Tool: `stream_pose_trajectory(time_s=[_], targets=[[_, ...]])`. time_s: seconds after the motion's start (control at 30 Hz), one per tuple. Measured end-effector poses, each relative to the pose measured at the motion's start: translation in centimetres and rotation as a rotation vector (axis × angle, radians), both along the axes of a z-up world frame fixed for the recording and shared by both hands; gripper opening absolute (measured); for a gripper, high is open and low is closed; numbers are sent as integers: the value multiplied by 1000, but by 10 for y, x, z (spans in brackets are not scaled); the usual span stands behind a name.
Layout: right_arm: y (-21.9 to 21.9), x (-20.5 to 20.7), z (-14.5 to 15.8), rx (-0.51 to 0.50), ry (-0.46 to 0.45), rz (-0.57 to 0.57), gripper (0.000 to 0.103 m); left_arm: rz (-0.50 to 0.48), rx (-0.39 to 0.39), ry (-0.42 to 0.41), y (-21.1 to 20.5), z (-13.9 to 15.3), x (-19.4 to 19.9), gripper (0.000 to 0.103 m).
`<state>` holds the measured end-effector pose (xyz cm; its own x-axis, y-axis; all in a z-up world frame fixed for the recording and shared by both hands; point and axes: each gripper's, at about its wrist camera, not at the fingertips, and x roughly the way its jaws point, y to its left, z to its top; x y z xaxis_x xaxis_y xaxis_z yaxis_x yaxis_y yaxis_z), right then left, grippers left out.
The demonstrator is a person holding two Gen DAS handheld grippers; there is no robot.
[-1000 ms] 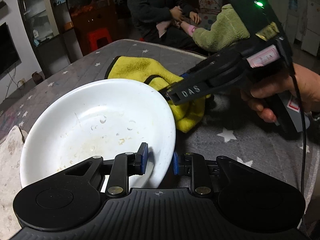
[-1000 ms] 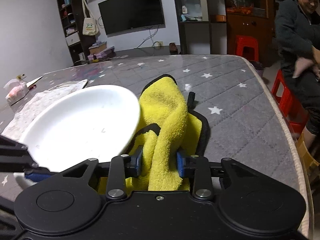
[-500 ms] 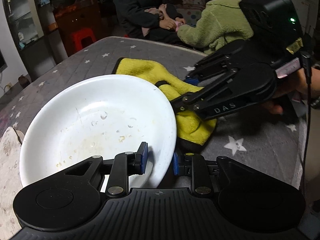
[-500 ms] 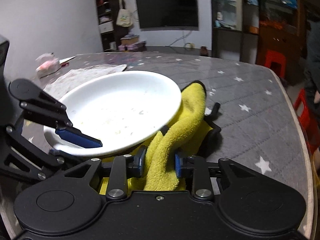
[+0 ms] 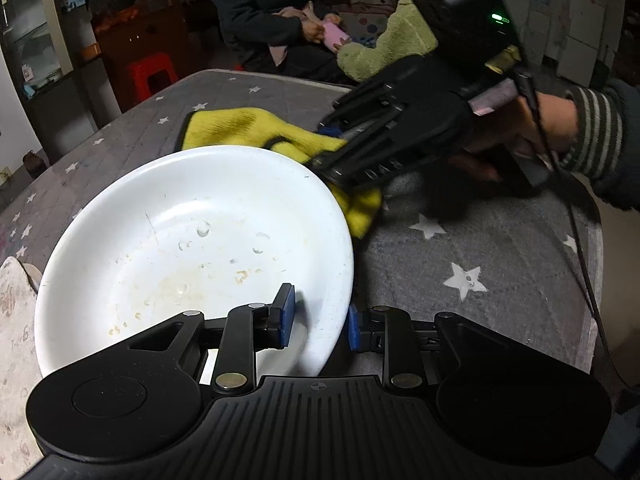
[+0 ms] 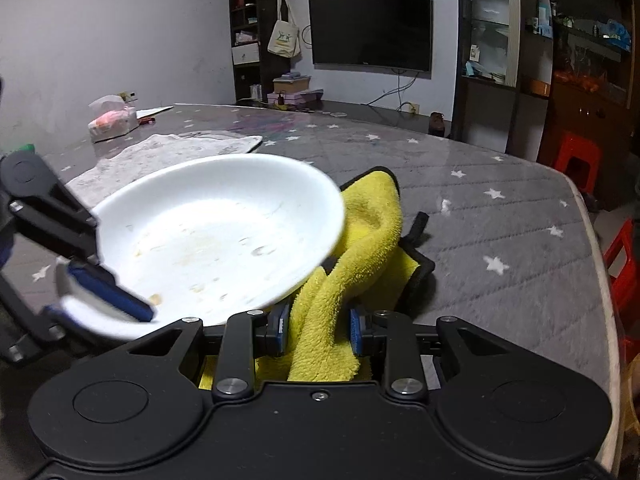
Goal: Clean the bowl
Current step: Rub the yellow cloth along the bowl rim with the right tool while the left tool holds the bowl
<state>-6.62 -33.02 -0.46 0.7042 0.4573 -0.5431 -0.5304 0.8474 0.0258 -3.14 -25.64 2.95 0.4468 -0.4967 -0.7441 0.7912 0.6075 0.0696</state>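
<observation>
The white bowl (image 5: pixel 192 240), smeared with yellowish residue and droplets, is pinched at its rim by the left tool (image 5: pixel 320 320), tilted above the star-quilted desk (image 5: pixel 480 248). The right tool (image 6: pixel 318 330) squeezes a fluffy yellow cloth (image 6: pixel 360 240) tucked under the bowl's edge. Only the right view shows a pale rag (image 6: pixel 168 152) behind.

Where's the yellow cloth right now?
The yellow cloth is pinched in the right gripper, draped beside and partly under the white bowl's right rim, on the star-patterned table.

Black plastic grippers, blue-padded fingers (image 5: pixel 287 312), silver pivot screws, green light, grey striped sleeve (image 5: pixel 600 128)
</observation>
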Motion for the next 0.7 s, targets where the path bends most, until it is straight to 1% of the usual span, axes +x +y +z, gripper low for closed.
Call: stream_pose_trajectory(time_s=[0.1,0.2,0.33,0.5,0.6,0.7], targets=[[-2,6,0,6,2,1,30,-4,3,6,0,1,-1,28],[-2,3,-1,11,3,4,30,3,9,16,-5,4,2,29],[-1,-4,-1,14,3,4,30,-2,13,-18,-20,5,6,29],[-1,-12,-2,11,1,5,30,1,25,-36,-30,2,11,28],[0,-22,-1,3,-2,12,30,-17,22,-38,-24,3,9,26],[4,-33,-1,-7,-4,23,30,-41,14,-27,-17,3,6,26]])
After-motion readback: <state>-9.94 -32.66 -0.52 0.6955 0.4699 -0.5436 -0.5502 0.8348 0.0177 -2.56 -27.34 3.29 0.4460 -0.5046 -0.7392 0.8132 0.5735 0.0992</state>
